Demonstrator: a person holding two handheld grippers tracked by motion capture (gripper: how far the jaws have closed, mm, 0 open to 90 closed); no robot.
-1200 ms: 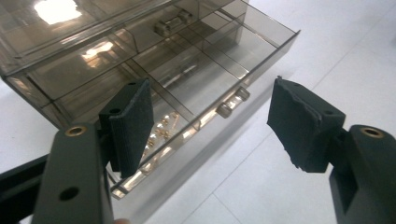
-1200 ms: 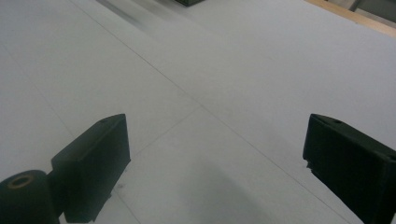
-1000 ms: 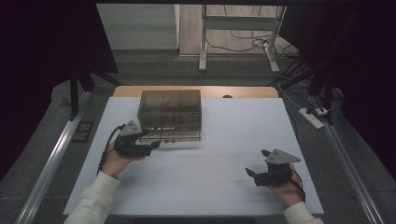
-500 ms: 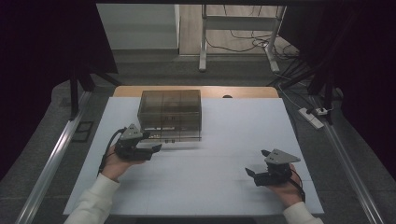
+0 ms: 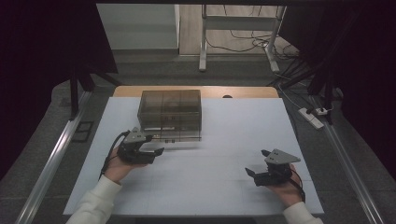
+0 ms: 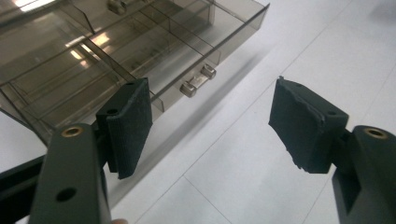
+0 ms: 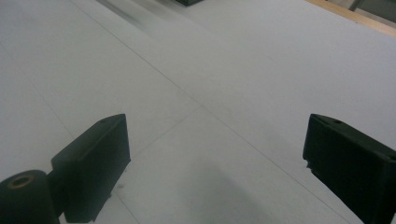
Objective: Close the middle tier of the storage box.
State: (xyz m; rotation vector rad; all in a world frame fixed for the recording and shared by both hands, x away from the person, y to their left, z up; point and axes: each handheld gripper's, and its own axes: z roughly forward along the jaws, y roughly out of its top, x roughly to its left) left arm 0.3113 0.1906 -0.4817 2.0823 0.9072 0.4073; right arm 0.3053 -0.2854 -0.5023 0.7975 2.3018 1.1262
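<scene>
Smoky brown plastic makes up the drawer cabinet (image 5: 171,114), which stands on the worktop (image 5: 219,135) near its far edge, a little left of the middle. A second ago the left gripper (image 5: 156,152) was up against the cabinet's front at the near left corner; since then it has drawn back toward the near edge and now sits just beside the pulled-out drawer (image 6: 140,60), apart from it. The right gripper (image 5: 250,171) has stayed where it was, near the worktop's near right corner, well apart from the cabinet.

In the left gripper view the jaws stand wide apart with nothing between them, and the open drawer shows its clear dividers and one small metal handle (image 6: 198,79) on its front wall. In the right gripper view the jaws are likewise spread wide over bare white surface.

White sheeting covers the worktop, with a strip of wood (image 5: 243,92) bare along the far edge. Around it the room is dim: grey floor, metal rails on both sides, a table frame and loose cables beyond, and a power strip (image 5: 313,117) on the floor to the right.

Count: one cabinet, one drawer out, two grippers, two hands.
</scene>
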